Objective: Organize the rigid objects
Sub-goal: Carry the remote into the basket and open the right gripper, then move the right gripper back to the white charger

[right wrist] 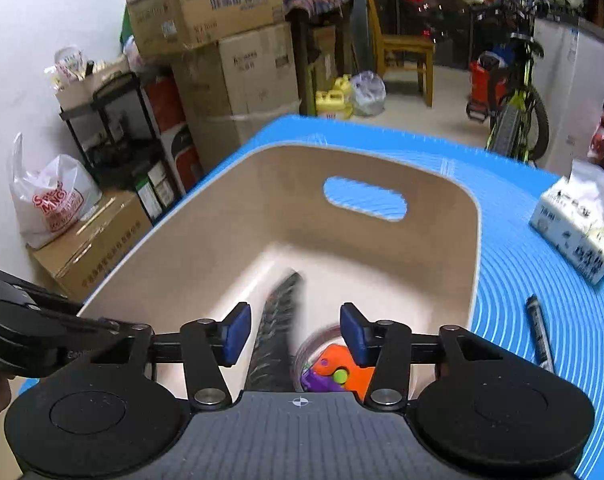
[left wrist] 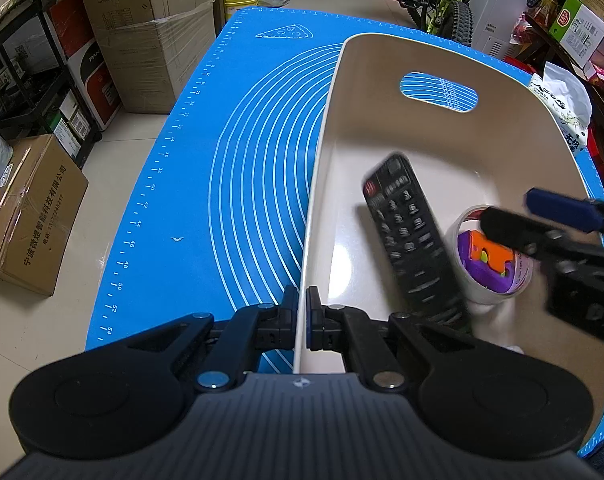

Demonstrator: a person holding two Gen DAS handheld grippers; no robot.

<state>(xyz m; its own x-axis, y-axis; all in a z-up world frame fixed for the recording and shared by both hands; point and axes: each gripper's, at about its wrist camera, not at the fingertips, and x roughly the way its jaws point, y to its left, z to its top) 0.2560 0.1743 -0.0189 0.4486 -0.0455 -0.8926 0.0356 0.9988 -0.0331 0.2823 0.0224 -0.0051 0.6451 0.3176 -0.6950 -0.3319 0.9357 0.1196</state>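
Observation:
A beige plastic bin (left wrist: 382, 80) (right wrist: 221, 216) stands on the blue mat (left wrist: 241, 140). My left gripper (left wrist: 302, 304) is shut on the bin's near left rim. Inside the bin a black remote control (left wrist: 410, 236) (right wrist: 277, 328) is blurred and tilted. Beside it lies a clear round cup (left wrist: 490, 256) (right wrist: 326, 364) holding purple and orange toy pieces. My right gripper (right wrist: 295, 332) is open above the remote and cup, with nothing between its fingers; it also shows in the left wrist view (left wrist: 542, 220).
A black marker (right wrist: 540, 332) lies on the mat right of the bin. A tissue pack (right wrist: 578, 220) (left wrist: 562, 108) sits at the mat's right edge. Cardboard boxes (left wrist: 149, 32), a shelf and a bicycle (right wrist: 514, 100) surround the table.

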